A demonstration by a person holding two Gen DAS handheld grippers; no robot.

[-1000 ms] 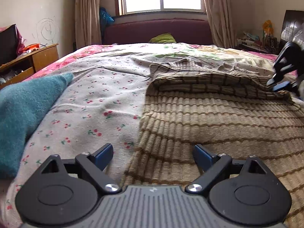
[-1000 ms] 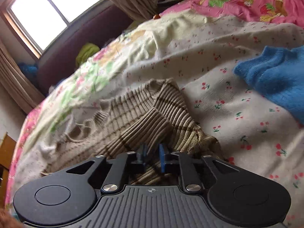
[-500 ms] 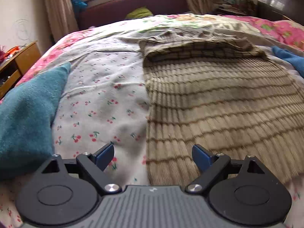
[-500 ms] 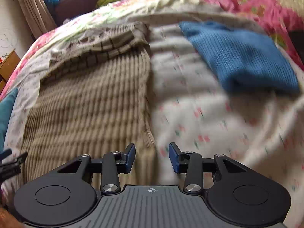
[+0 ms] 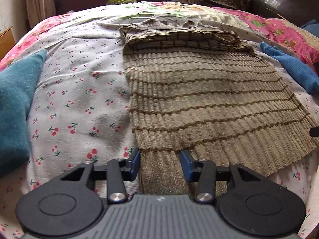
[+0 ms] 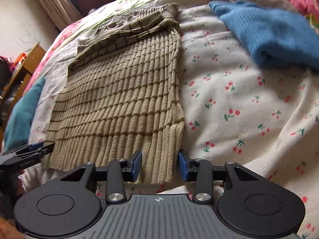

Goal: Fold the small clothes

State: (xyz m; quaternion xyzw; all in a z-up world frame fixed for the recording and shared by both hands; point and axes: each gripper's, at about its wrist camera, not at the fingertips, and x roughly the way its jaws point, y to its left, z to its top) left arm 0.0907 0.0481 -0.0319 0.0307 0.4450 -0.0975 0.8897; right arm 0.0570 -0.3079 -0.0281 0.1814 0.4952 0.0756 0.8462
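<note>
Tan ribbed knit sweater with brown stripes (image 5: 199, 91) looks coarse; white cherry-print cotton bedsheet (image 5: 79, 91) smooth and matt; far-right blue fuzzy knit garment (image 6: 269, 31) soft

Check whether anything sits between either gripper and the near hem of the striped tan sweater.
Nothing visible does. The left gripper and right gripper each stand open with the tan sweater's hem already between the fingers. The teal garment and blue garment lie off to the sides.
</note>
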